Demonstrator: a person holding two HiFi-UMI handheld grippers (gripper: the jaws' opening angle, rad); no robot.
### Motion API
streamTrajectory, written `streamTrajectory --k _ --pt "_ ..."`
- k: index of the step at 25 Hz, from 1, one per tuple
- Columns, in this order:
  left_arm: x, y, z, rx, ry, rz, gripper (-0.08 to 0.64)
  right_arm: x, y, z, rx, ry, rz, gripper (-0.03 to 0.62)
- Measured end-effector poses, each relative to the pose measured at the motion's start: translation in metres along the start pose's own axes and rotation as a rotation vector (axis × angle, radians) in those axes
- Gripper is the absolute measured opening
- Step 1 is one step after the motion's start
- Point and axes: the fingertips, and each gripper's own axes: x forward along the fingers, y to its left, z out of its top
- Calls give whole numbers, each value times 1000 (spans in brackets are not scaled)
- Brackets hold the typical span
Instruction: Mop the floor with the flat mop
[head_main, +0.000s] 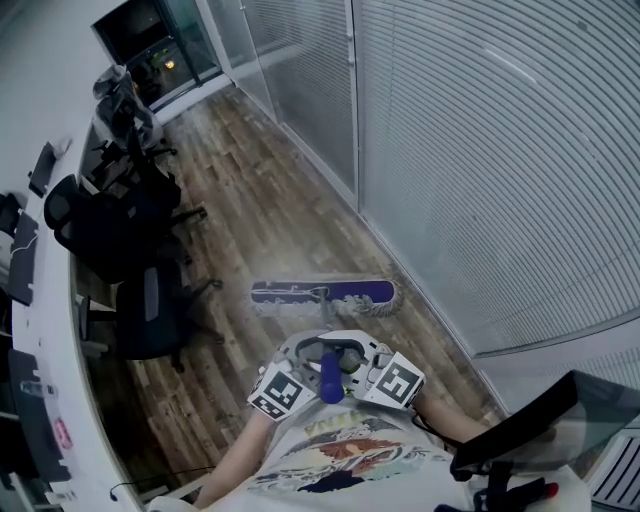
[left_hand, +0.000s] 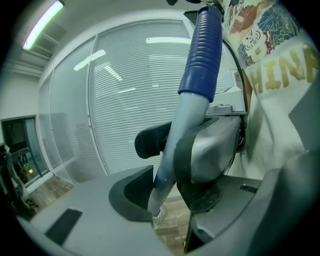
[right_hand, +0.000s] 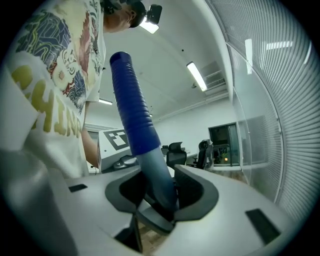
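Observation:
The flat mop's blue head (head_main: 322, 293) lies crosswise on the wood floor, close to the blind-covered glass wall. Its pole rises toward me and ends in a ribbed blue grip (head_main: 331, 378). My left gripper (head_main: 300, 358) and right gripper (head_main: 368, 358) meet on that pole from either side, just below the grip. In the left gripper view the pale pole (left_hand: 187, 120) runs between the dark pads of my left gripper (left_hand: 167, 197), which close against it. In the right gripper view my right gripper (right_hand: 160, 192) is shut on the same pole (right_hand: 145, 150).
Black office chairs (head_main: 145, 315) (head_main: 100, 225) stand along a curved white desk (head_main: 60, 400) at the left. The glass partition with blinds (head_main: 480, 150) bounds the floor on the right. A dark angled object (head_main: 520, 430) sits at the lower right.

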Motion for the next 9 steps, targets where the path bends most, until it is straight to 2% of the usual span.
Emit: streamTrajectory --k 2,4,9 --pt "18 8 4 5 -4 11 147 -9 -18 -2 39 -27 -3 152" --pt "30 11 9 4 -16 25 147 -16 -29 -3 32 -30 2 150" --pt "40 7 14 -20 -41 42 147 -27 -33 1 40 -29 17 149"
